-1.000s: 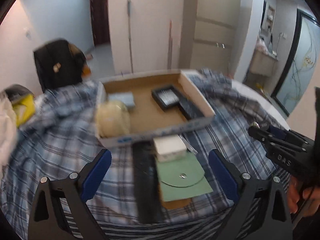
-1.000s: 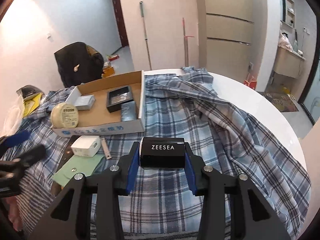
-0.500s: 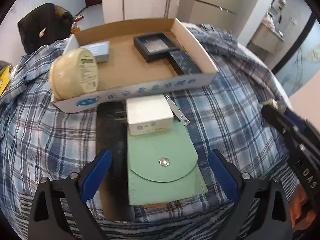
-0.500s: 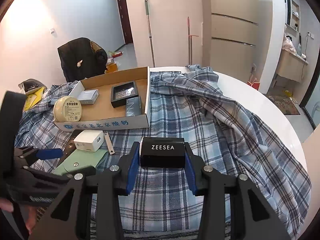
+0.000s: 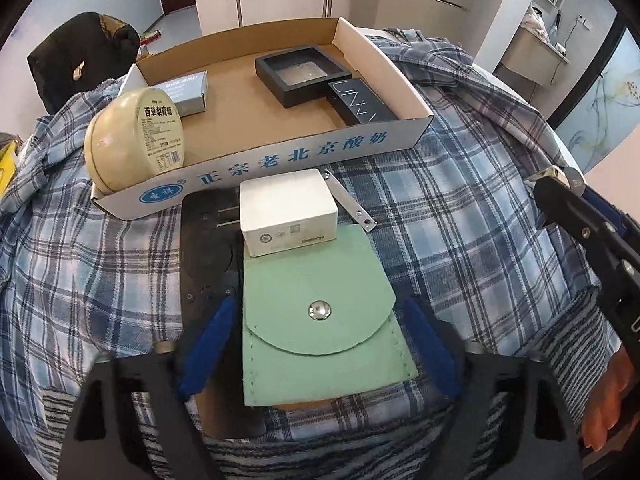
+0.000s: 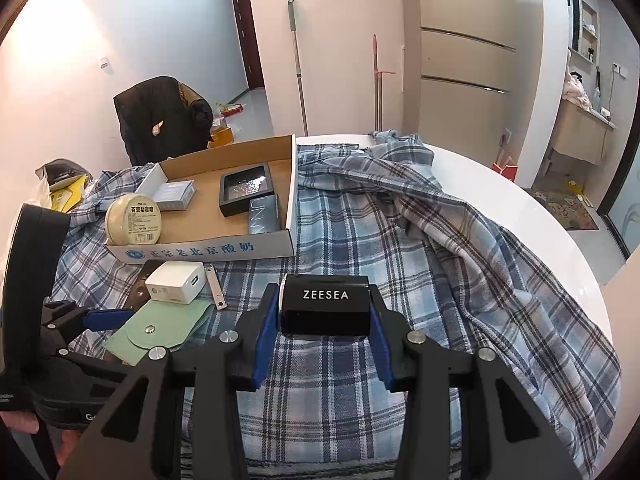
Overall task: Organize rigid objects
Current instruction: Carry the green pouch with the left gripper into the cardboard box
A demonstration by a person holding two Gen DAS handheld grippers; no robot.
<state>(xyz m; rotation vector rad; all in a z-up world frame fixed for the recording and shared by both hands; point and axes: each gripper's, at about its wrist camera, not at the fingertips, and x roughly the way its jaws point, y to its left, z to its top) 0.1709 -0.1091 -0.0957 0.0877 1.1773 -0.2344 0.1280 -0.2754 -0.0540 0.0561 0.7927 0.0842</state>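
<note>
1. We see a shallow cardboard box lying on a plaid cloth. Inside it are a round cream tin leaning at the near left corner, a small grey box behind it, a black square frame toward the back right, and a dark slim carton lying along the right wall.

2. Just in front of the cardboard box, outside it, a white charger sits partly on a black flat remote and touches the top edge of a green snap pouch. A metal nail clipper lies just beside the charger on its right.

3. Our left gripper is spread wide, its blue fingertips on either side of the green pouch; whether they touch it we cannot tell.

4. Our right gripper is pinching a black box marked ZEESEA between its blue pads, held over the plaid cloth to the right of the pouch and well apart from the cardboard box.

5. The cloth covers much of a round white table. Behind it stand a chair draped with a dark jacket, a mop propped against the wall, and tall pale cabinets.
</note>
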